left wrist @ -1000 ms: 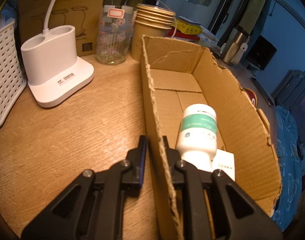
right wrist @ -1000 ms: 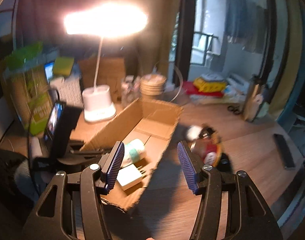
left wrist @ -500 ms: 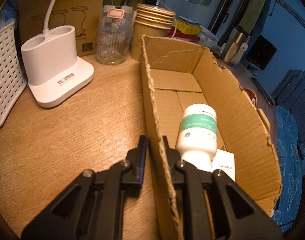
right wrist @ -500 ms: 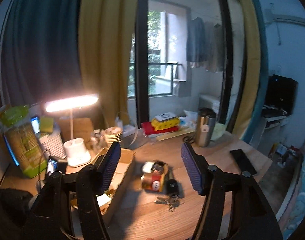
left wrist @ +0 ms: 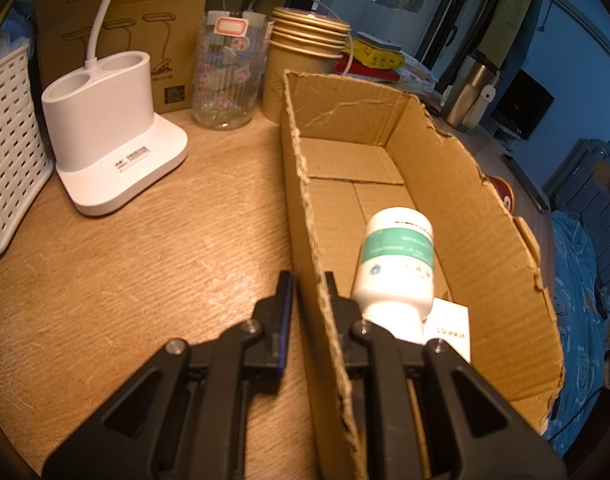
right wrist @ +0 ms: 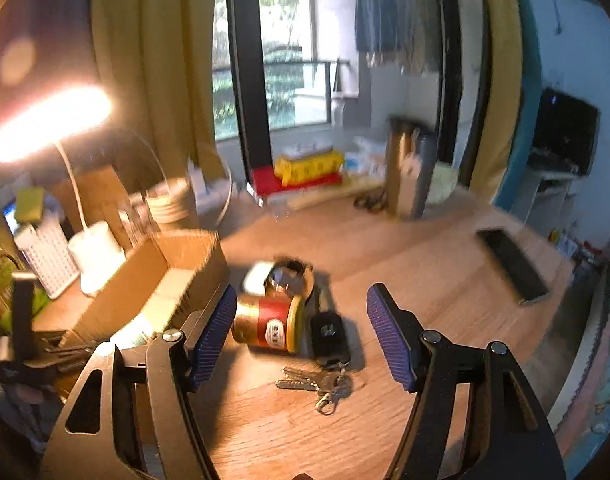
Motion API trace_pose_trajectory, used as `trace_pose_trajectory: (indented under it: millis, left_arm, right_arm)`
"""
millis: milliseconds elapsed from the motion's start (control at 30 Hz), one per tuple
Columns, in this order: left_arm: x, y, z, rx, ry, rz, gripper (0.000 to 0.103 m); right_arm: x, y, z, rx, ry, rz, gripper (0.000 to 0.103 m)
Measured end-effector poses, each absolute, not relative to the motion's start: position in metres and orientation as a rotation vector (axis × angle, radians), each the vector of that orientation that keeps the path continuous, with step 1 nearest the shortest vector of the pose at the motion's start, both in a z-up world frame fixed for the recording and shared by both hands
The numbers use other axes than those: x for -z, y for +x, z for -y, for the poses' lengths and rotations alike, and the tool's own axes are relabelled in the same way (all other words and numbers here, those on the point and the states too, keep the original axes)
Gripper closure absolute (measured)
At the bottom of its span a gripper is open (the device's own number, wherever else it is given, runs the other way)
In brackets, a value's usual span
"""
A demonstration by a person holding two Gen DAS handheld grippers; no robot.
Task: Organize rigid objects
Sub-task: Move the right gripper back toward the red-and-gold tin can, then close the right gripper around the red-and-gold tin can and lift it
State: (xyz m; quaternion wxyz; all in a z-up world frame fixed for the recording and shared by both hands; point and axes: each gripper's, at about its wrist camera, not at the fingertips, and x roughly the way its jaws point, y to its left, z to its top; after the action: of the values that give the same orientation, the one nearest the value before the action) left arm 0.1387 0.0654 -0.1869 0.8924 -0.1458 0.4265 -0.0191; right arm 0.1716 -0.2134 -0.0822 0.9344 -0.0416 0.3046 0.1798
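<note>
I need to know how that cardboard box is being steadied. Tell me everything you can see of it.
The cardboard box is plain brown corrugated board, open-topped, with ragged torn rims and flaps seamed across its floor. It stands on the wooden table. The left gripper is shut on its near side wall, one finger outside, one inside. A white bottle lies inside over a white card.

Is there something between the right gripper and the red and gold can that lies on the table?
Nothing visible blocks it. The right gripper has open jaws with bare table in front of them, and the red and gold can lies just ahead by the left pad. The car key lies beside the can, not before it.
</note>
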Motion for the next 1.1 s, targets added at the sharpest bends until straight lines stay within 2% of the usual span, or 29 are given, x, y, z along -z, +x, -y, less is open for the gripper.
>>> trace_pose_trajectory:
  millis: [100, 233, 1100]
  left_arm:
    - [0.187, 0.139, -0.065, 0.040, -0.302, -0.885, 0.088]
    - [0.187, 0.139, -0.065, 0.040, -0.303, -0.885, 0.088]
    - [0.187, 0.139, -0.065, 0.039, -0.302, -0.885, 0.088]
  right_arm:
    - [0.099, 0.185, 0.203, -0.390, -0.091, -0.664, 0.032]
    - [0.111, 0.197, 0.186, -0.419, -0.100, -0.685, 0.021]
    - [0.156, 0.229, 0.145, -0.366, -0.183, -0.800, 0.021]
